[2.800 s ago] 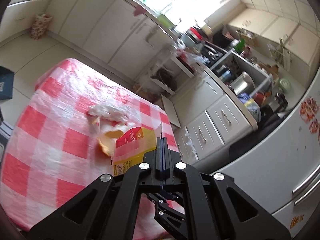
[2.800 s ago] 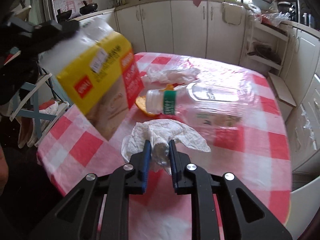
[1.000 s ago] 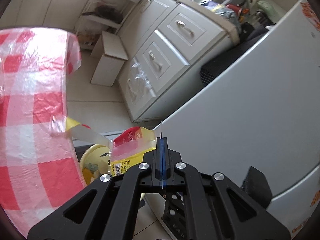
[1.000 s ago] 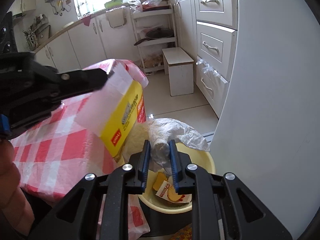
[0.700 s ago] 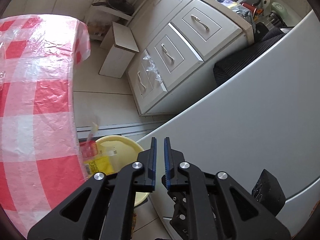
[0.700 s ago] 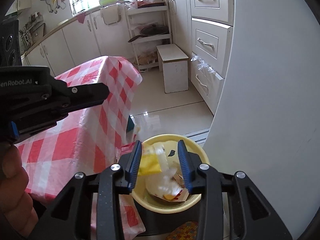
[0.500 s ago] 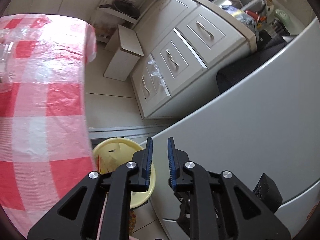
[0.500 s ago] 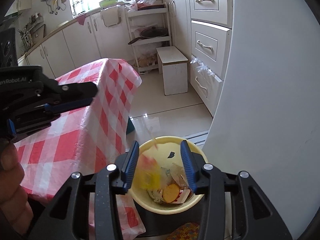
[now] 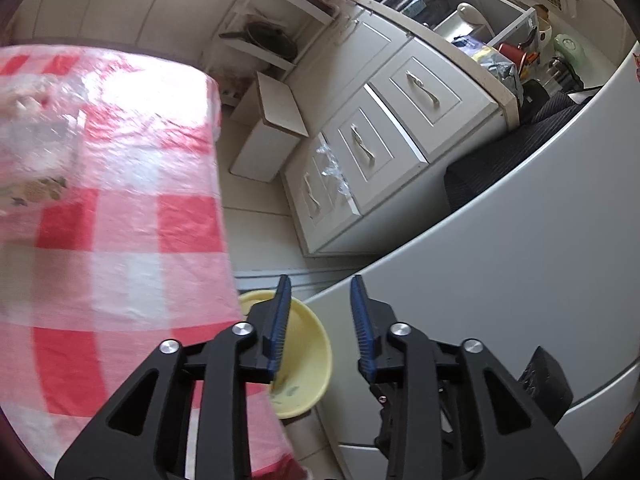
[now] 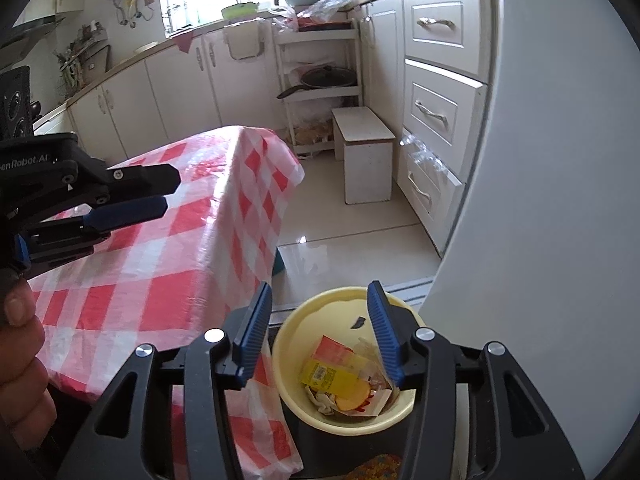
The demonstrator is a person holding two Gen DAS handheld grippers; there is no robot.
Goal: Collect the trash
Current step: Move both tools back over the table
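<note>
Kitchen floor: only the right view shows trash inside the yellow bin (image 10: 296,344); both grippers (image 9: 318,320) (image 10: 320,334) are opening, empty.

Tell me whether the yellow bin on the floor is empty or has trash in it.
It has trash in it: the yellow bin holds a yellow carton and crumpled paper.

From the left wrist we look steeply down past the table (image 9: 120,208) edge toward the drawers (image 9: 384,136) and floor. From the right wrist we look down, close above the yellow bin (image 10: 316,312), facing the same drawers. We share bin, table corner and white stool (image 9: 276,120).
</note>
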